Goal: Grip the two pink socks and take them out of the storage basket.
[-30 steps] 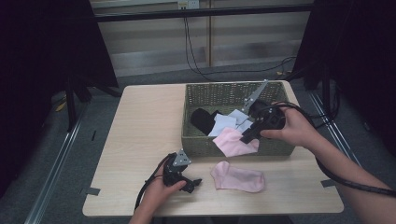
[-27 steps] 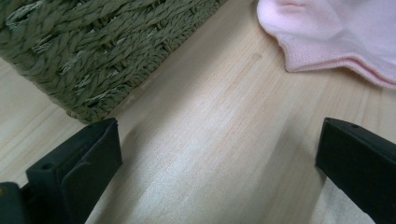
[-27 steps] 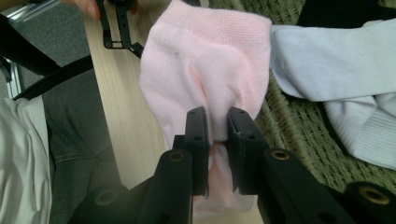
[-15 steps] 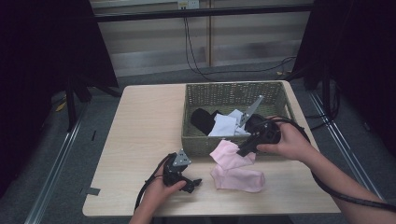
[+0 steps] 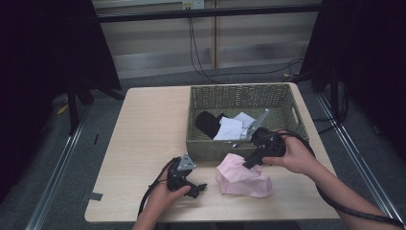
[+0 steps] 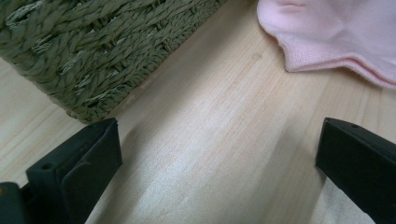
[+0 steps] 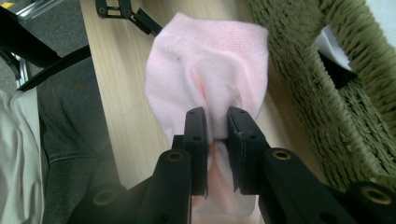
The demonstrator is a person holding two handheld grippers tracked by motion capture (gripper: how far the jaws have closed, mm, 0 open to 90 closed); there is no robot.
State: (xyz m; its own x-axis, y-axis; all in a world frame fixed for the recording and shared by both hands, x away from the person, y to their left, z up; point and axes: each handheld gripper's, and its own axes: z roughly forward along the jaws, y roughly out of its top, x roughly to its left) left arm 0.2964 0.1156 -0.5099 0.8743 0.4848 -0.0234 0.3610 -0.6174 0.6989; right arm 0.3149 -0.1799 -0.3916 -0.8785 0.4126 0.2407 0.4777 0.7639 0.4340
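A pink sock [image 7: 205,60] hangs from my right gripper [image 7: 218,126], whose jaws are shut on its fabric. In the high view this sock [image 5: 231,166] droops onto a second pink sock [image 5: 256,187] lying flat on the table, just in front of the woven basket [image 5: 192,120]. My right gripper [image 5: 248,164] hovers low over the two. Left of the socks, my left gripper [image 5: 197,188] rests on the table. Its jaws stand wide open around bare wood, and the left gripper [image 6: 217,154] faces the basket corner [image 6: 93,46] and a sock edge [image 6: 336,37].
The basket holds a black sock [image 5: 207,122] and white cloth pieces [image 5: 232,128]. The wooden table [image 5: 143,139] has open room on its left half. A cable trails from each gripper. The person's dark trousers [image 7: 70,121] show beyond the table's near edge.
My right gripper has carried the pink sock out of the basket, toward the front, down onto the pink sock on the table. The left gripper has stayed put.
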